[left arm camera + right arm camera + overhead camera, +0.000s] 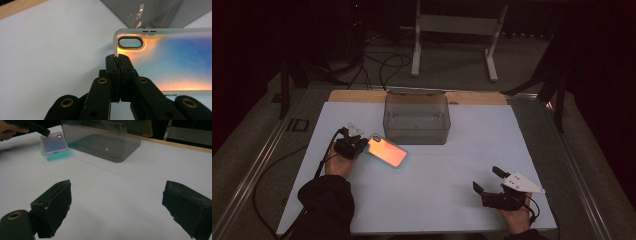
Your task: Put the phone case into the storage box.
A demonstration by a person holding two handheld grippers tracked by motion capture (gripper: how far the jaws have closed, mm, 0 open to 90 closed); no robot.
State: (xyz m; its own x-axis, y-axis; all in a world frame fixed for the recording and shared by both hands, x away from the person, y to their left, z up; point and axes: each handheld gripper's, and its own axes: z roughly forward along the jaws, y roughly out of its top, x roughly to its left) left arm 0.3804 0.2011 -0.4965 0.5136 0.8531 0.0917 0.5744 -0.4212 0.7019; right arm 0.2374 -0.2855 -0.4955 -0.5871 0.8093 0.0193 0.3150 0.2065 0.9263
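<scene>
**White table, phone case pinched at the edge**

White table [437, 200] under dim light. Left gripper [117, 62] is squeezed tight on the phone case [386, 150] edge, just beside the clear plastic box [417, 120]. Right gripper [117, 202] waits wide open. Such a thin pinch might let the case slip and fall.

The high view looks forward and down over the whole white table [432, 190]. The left gripper view sits very close to the phone case [170, 62], facing the grey translucent box [155, 12]. The right gripper view looks low across the table toward the same case [53, 143] and box [105, 142].
</scene>
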